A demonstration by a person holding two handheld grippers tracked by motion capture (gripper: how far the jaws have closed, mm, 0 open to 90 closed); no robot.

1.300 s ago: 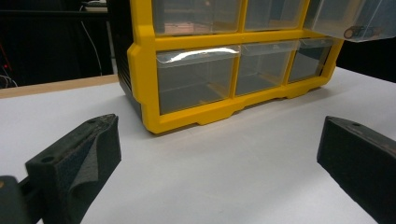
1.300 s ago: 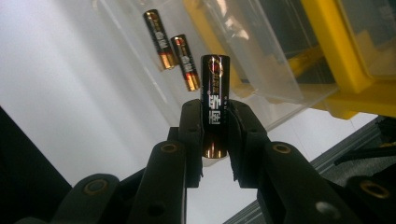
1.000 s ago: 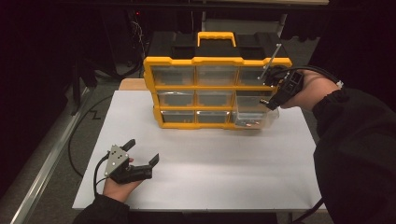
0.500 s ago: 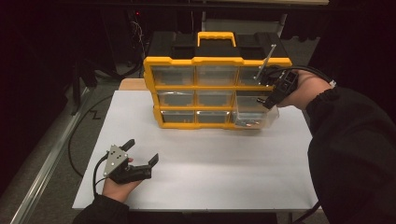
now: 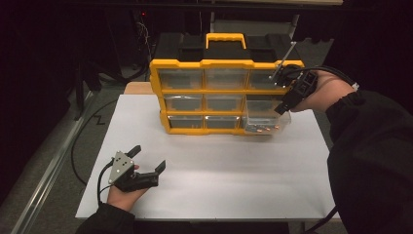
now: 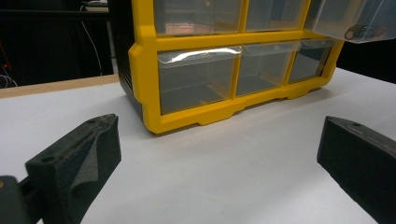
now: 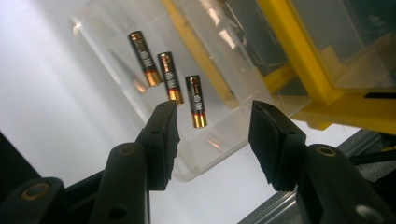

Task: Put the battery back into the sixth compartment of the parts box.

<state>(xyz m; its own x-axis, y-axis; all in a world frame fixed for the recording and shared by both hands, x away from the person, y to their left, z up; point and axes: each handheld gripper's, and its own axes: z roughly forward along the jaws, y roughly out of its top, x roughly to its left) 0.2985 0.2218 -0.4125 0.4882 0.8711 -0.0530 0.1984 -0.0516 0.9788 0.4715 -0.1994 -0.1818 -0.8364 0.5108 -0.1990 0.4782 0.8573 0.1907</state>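
At the lower left of the high view the left gripper (image 5: 149,158) rests on the person's hand on the table, its black jaws spread wide with nothing but bare table between them.

Toward the middle right of that view, the clear plastic drawer (image 5: 265,122) stands pulled out from the lower right corner of the yellow plastic organiser cabinet with a yellow handle (image 5: 224,92). It is see-through, shallow and box-shaped, and in the right gripper view three brown-and-gold cylindrical batteries (image 7: 169,77) lie side by side on its floor, well apart from the walls. The right gripper (image 7: 212,123) hangs just above the drawer's near edge; its jaws have just been opening and now stand apart, gripping nothing.

The cabinet's other drawers are shut, their clear fronts flush with the yellow frame.

The white tabletop (image 5: 219,185) is matt and plain, with a strip of pale wood at its far left edge. Beyond it the room is dark, with cables on the floor at the upper left.
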